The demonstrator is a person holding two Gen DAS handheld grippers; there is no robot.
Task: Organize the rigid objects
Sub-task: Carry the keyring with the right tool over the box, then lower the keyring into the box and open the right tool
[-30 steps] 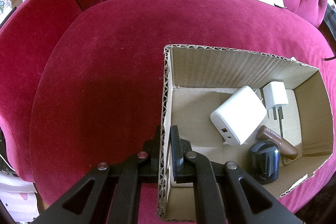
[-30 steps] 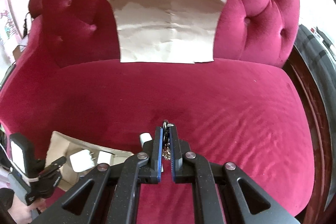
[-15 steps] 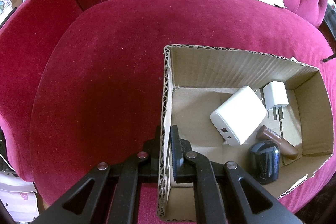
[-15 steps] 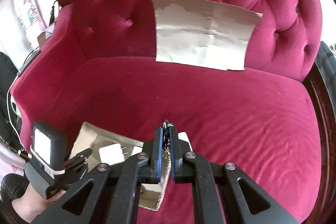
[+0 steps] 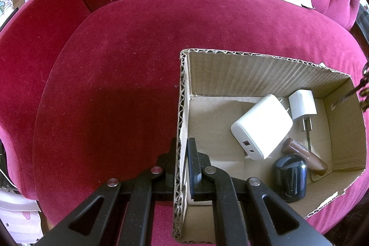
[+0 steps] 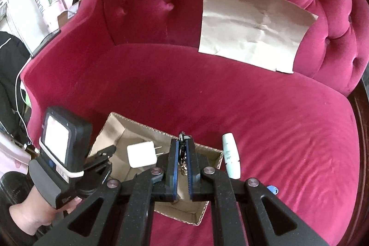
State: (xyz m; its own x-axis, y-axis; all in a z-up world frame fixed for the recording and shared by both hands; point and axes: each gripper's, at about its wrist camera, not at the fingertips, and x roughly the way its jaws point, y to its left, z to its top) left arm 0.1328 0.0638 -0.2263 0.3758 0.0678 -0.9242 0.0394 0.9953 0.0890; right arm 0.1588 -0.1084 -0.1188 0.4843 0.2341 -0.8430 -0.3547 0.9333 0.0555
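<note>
Right gripper jaws closed tight on a gold chain with keys, hanging over the cardboard box. Left gripper jaws pinched shut on the box's near wall, steadying it. Best move, probably: centre the chain over bare floor before opening, low enough that it doesn't snag the rim. Inside: big white charger, small white plug, brown tube, dark case. White tube and blue item wait just beside the box on the red sofa.
</note>
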